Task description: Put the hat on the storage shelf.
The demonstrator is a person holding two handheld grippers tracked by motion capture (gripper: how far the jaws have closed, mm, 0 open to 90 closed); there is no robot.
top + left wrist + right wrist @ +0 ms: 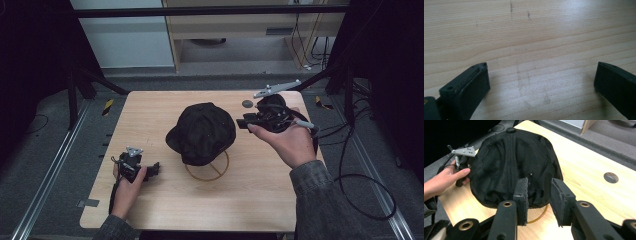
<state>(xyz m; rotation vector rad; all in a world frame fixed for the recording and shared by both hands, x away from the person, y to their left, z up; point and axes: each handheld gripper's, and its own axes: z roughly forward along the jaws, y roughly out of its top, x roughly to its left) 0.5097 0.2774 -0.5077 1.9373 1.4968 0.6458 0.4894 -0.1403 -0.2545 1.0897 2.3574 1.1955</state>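
Note:
A black mesh-backed cap (202, 132) sits on a wooden ring stand (207, 171) at the middle of the wooden table (150, 110). My right gripper (242, 122) is held just right of the cap, level and pointing at it. In the right gripper view its jaws (539, 192) stand a little apart with nothing between them, just short of the cap (514, 165). My left gripper (155, 169) rests low at the table's front left. Its jaws (541, 75) are wide apart over bare wood.
A round hole (247, 104) lies in the table top behind the right gripper. Cables (350, 185) trail off the right edge onto the floor. Dark frame posts stand at both back corners. Bare wood stretches along the front of the table.

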